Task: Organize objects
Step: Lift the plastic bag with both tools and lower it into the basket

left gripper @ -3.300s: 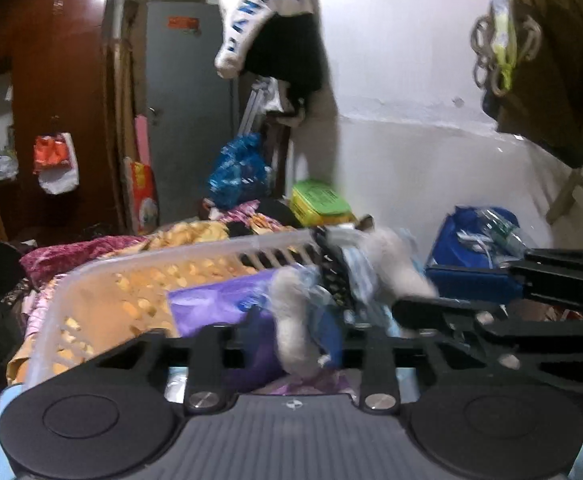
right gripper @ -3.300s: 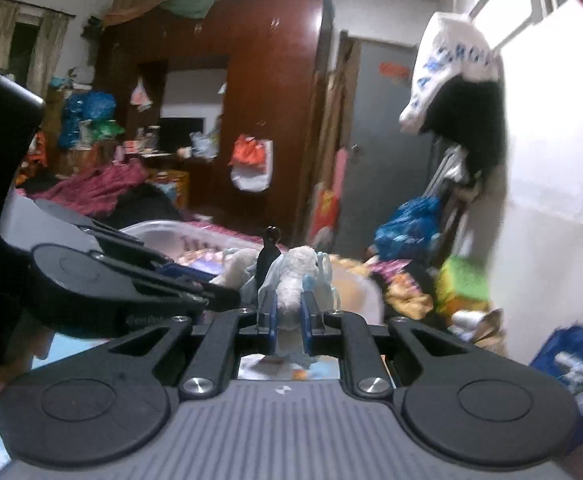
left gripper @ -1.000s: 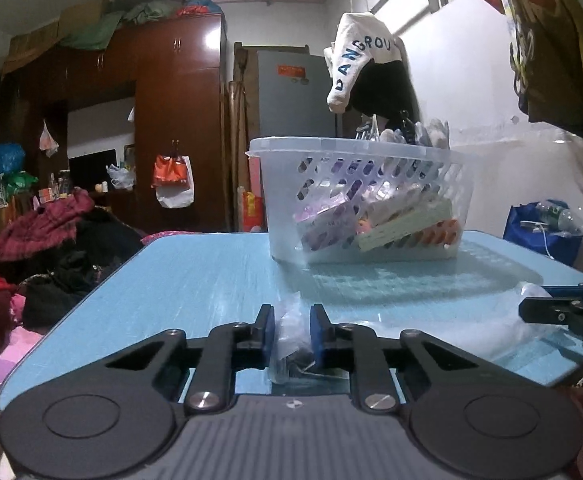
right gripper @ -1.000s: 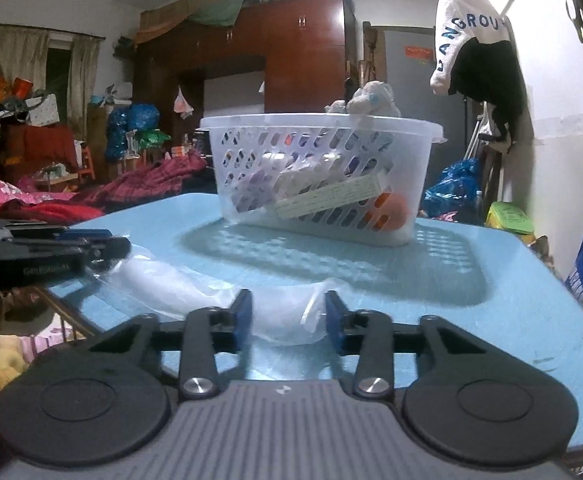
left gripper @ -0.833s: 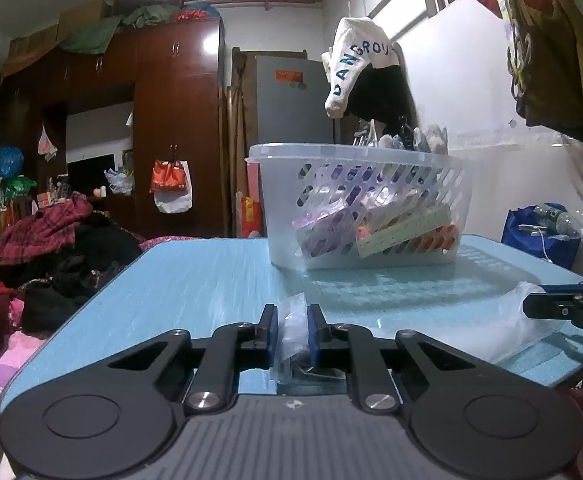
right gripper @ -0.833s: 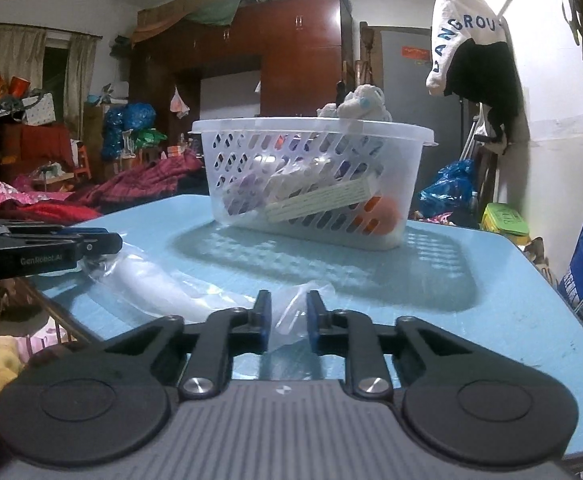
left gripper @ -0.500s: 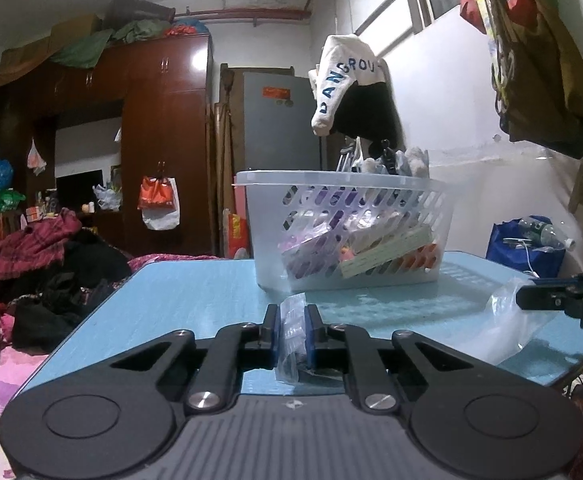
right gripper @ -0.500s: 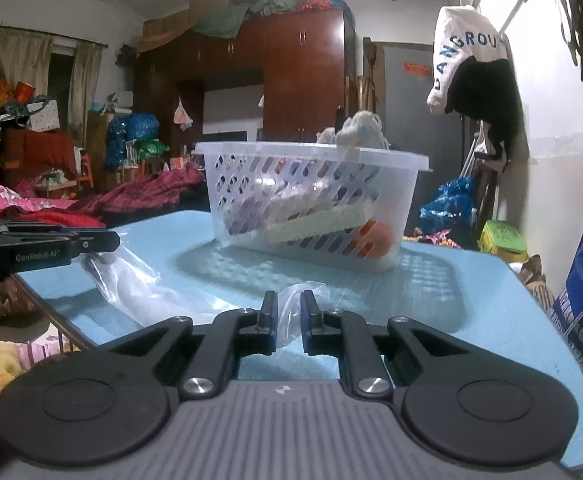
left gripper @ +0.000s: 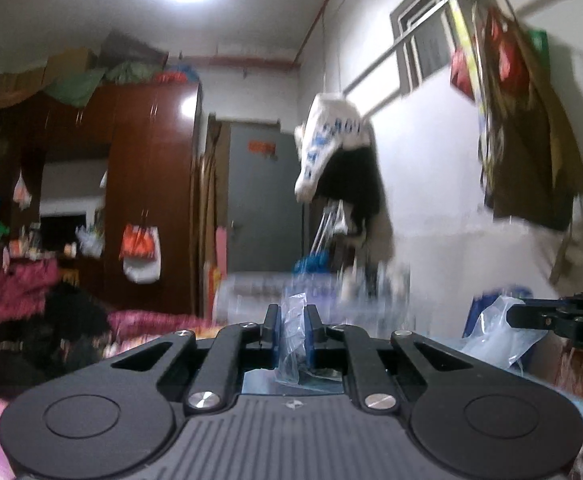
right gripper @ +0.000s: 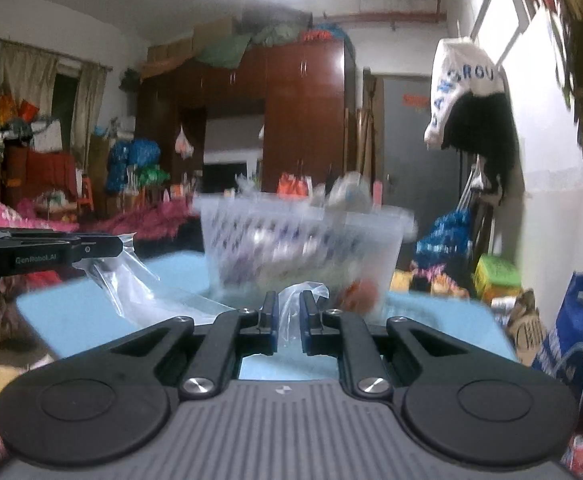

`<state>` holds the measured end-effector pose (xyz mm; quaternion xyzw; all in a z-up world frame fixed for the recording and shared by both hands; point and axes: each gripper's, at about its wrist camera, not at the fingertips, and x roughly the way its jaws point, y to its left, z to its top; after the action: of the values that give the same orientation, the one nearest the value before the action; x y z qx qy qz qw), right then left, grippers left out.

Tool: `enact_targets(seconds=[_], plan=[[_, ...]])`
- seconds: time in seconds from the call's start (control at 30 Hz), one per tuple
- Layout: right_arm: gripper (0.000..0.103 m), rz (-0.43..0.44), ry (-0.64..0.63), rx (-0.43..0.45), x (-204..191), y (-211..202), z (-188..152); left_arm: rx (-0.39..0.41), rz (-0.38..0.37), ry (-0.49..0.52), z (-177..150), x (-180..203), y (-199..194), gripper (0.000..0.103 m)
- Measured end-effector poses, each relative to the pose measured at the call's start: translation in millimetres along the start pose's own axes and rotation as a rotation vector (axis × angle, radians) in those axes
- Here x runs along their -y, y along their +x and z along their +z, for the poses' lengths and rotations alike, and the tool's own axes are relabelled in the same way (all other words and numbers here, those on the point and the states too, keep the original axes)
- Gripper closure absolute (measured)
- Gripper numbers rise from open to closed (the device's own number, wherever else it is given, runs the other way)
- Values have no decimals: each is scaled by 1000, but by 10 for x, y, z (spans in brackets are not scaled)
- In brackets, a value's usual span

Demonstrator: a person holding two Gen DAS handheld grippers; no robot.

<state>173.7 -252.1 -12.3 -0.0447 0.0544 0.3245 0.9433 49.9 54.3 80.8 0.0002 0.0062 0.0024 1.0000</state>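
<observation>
The left gripper [left gripper: 292,322] pinches one edge of the clear plastic bag [right gripper: 139,288]; the right gripper [right gripper: 288,314] clamps the opposite edge; the bag hangs between them over the blue table [right gripper: 443,320], before the white basket [right gripper: 303,248].

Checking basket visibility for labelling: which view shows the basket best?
Right wrist view: the basket stands on the table, nearly whole, though blurred. In the left wrist view it is a smeared strip behind the left gripper.

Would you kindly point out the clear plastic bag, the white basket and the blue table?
clear plastic bag [right gripper: 139,292], right wrist view, its crinkled middle.
white basket [right gripper: 303,244], right wrist view, its slotted front wall.
blue table [right gripper: 443,320], right wrist view, bare top.
</observation>
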Motion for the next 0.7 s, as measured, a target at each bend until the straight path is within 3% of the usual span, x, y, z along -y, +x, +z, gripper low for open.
enact_targets(seconds=[0.13,0.37,0.5,0.7], plan=[[91,-11,-14,79,122,18,477,28,0,7,522,20,414,89],[91,-39,4,108,428,597,1311,-53,61,12,1067,0,1460,89],[91,-48,42,53,629,1085,1574,-151,96,-19,1019,-108,1964,89],[91,-70,113,-73,895,1682,1478,-262,134,-86,683,-259,2397,89]])
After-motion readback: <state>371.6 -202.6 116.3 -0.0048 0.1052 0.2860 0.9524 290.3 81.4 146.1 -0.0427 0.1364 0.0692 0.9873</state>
